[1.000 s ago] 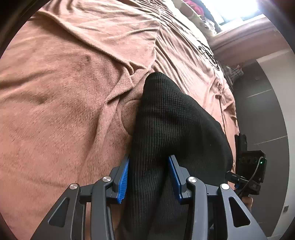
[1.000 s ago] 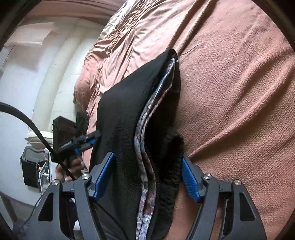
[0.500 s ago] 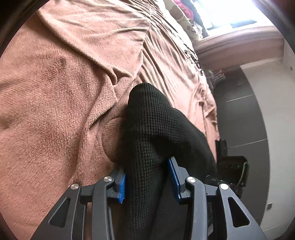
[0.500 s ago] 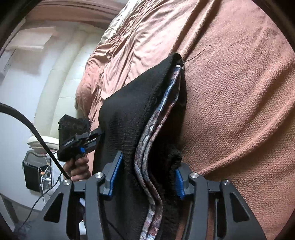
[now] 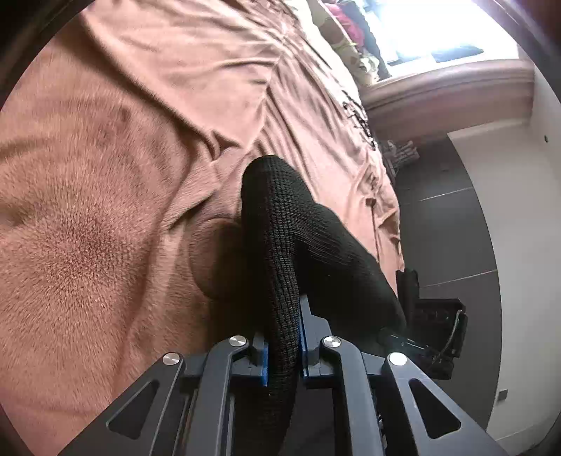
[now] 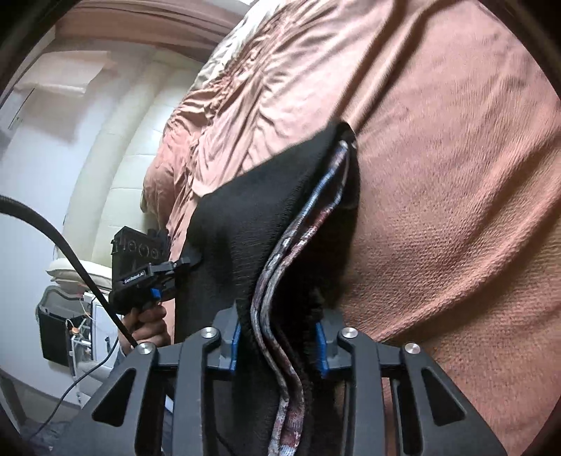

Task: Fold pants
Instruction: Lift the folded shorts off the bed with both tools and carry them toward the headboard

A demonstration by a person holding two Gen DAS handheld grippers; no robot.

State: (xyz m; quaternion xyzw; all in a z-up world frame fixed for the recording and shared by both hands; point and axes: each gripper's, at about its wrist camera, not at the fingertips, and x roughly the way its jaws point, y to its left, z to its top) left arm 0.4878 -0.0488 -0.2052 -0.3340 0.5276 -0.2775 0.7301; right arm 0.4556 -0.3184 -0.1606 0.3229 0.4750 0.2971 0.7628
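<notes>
The bed (image 5: pixel 105 210) takes up most of both views, covered in a rumpled brownish-pink blanket (image 6: pixel 455 175) that fills the left and top of the left wrist frame and the whole right side of the right wrist frame. Dark floor (image 5: pixel 455 245) and a white wall (image 5: pixel 526 210) run down the right edge of the left view, with a bright window (image 5: pixel 431 31) at the upper right.

The pants (image 5: pixel 280 245) are black knit, lying on the blanket and rising from mid-frame down toward the bottom centre in both views. In the right wrist view they're bunched double, so a patterned blue-and-reddish lining (image 6: pixel 280 280) shows as a stripe along the fold.

The left gripper (image 5: pixel 283 347) sits at the bottom centre of its frame; its jaws are closing and the blue pads (image 5: pixel 263 364) already pinch a narrow ridge of the knit. The right gripper (image 6: pixel 277 345) has its jaws closing too, on a thicker wad, both pads pressed into the fabric.

In the lower left of the right view, a hand (image 6: pixel 147 322) holds the left gripper's handle, with a black cable (image 6: pixel 70 256) crossing in front of it.
</notes>
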